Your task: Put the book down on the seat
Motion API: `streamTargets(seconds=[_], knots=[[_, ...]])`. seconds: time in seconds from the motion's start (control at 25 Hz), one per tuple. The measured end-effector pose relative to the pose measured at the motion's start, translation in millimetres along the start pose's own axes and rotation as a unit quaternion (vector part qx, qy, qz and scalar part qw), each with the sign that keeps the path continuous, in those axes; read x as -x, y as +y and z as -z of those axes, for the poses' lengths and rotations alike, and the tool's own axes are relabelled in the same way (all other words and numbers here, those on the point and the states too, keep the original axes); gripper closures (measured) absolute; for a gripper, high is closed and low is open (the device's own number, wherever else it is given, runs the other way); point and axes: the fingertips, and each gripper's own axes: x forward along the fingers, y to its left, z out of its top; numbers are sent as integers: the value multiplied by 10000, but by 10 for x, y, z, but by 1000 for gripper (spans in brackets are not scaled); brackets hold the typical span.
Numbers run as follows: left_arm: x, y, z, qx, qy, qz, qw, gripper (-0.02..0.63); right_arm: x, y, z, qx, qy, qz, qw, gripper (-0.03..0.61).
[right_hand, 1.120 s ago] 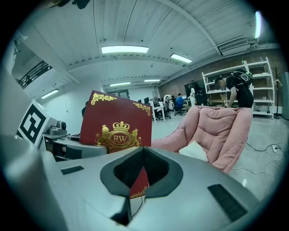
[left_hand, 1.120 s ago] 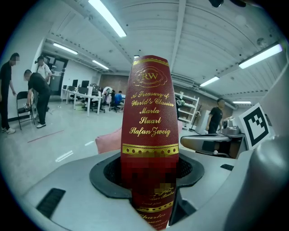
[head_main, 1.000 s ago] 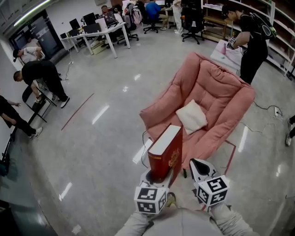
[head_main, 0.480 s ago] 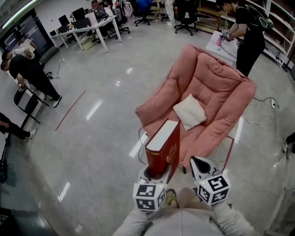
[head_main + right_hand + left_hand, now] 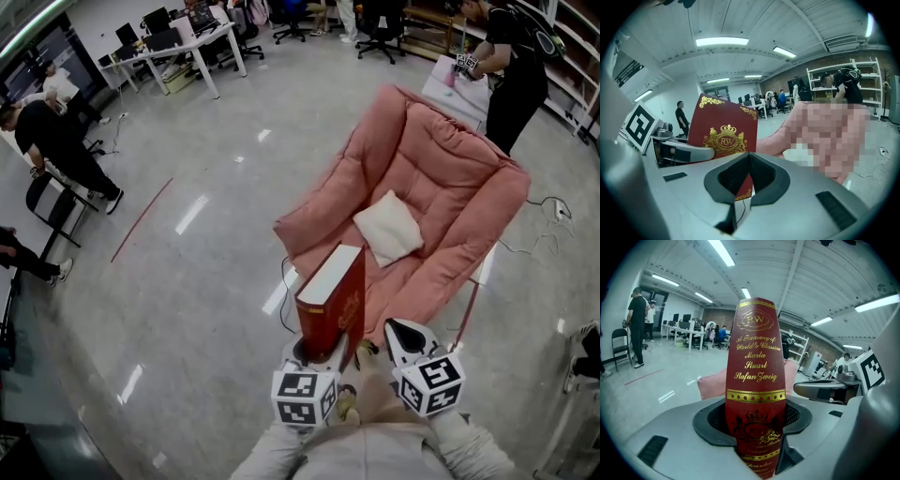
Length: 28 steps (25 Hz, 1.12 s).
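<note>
Glossy grey floor (image 5: 187,309), office desks (image 5: 192,45), ceiling strip lights (image 5: 723,251).

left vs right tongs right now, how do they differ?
Left tongs are clamped on the red book, holding it upright; right tongs are shut and empty. Left tongs sit under the book's spine; right tongs hang beside its front cover. Both point toward the pink seat.

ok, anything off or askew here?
Nothing spilled or damaged. The one oddity is the white pillow, which lies skewed on the seat of the pink chair, taking up room where the book should land. The book stands upright, pinched in the left claw.
</note>
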Motion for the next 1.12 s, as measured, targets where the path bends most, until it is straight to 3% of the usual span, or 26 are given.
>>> streamTargets(seconds=[0.32, 1.12], knots=[[-525, 79, -26, 107, 237, 8, 9997, 368, -359, -368, -57, -68, 107, -60, 9999, 574], [-2251, 511, 304, 240, 1165, 173, 9927, 368, -1481, -1290, 265, -499, 662, 132, 9965, 574]])
